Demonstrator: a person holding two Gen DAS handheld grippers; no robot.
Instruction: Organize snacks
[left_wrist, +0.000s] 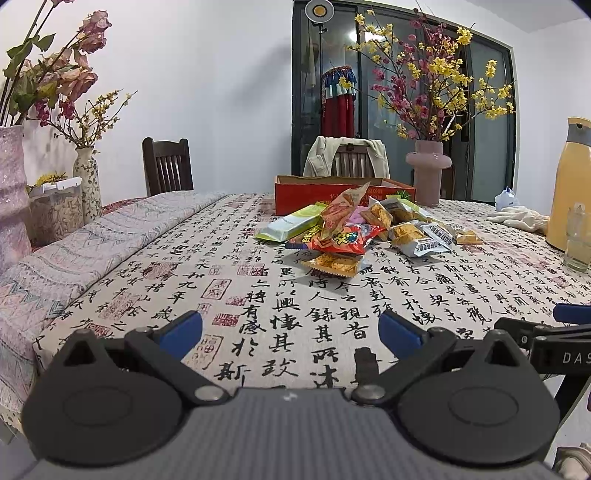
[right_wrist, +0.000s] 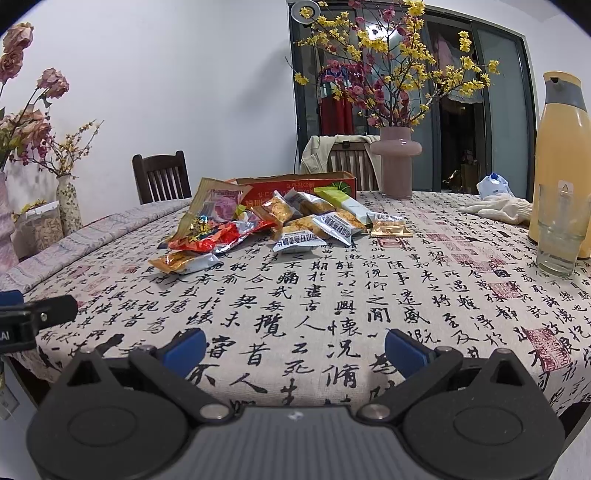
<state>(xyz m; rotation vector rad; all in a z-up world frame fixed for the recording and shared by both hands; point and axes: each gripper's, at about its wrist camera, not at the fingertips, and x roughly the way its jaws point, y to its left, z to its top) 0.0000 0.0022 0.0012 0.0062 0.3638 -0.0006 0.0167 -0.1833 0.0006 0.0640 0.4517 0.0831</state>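
Tablecloth (left_wrist: 258, 295) bears Chinese calligraphy; "DAS" on right gripper (left_wrist: 576, 357).

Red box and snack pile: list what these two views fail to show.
- Inside of the red box: both wrist views, hidden by its front wall and the snack pile.
- Packets at the bottom of the pile: covered by upper packets.
- Packet lettering: too small to read.
- Yellow jug: cut off by the left wrist view's right edge.
- Right claw: mostly out of frame in the left wrist view.

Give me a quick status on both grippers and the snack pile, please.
Left gripper and right gripper open, empty. Heap of foil-wrapped snack packets loose before red cardboard box. Path over calligraphy-print tablecloth unobstructed.
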